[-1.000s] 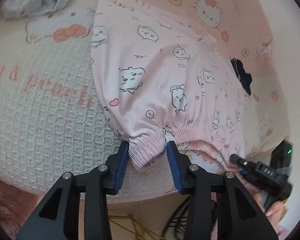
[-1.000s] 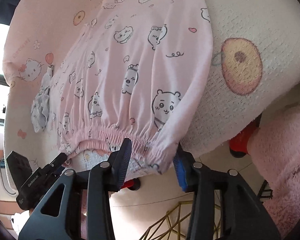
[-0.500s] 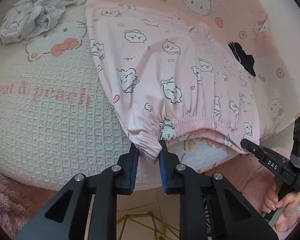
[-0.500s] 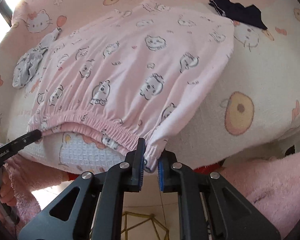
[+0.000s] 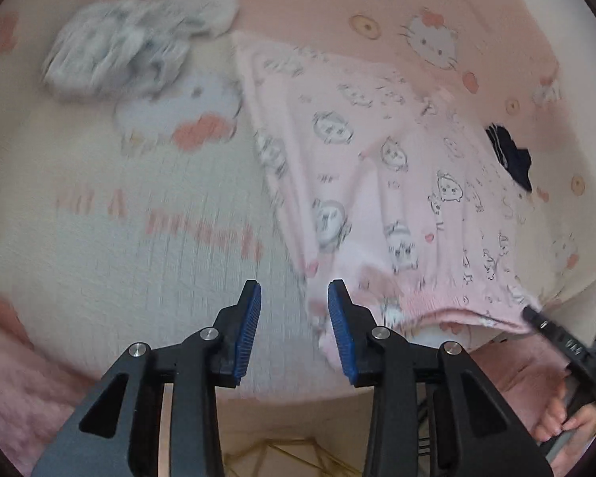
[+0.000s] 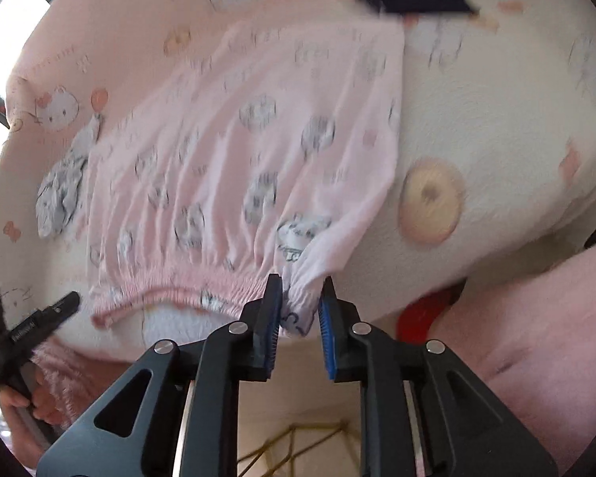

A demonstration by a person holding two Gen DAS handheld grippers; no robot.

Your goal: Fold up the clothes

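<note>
My left tongs [image 5: 294, 334], which pinched the waistband half a second ago, are now apart and empty, my right tongs [image 6: 300, 328] are loosening around their corner, so the pink pajama pants [image 5: 381, 183] lie flat on the bed [image 5: 99, 238], ready for folding.

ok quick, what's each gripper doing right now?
Left gripper: open, holding nothing; the pink pajama pants lie just beside its right finger.
Right gripper: open, waistband corner loose between its fingers.

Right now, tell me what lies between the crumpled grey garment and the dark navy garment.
The pink cartoon-print pyjama bottoms, spread flat on the bed; the left wrist view shows it.
</note>
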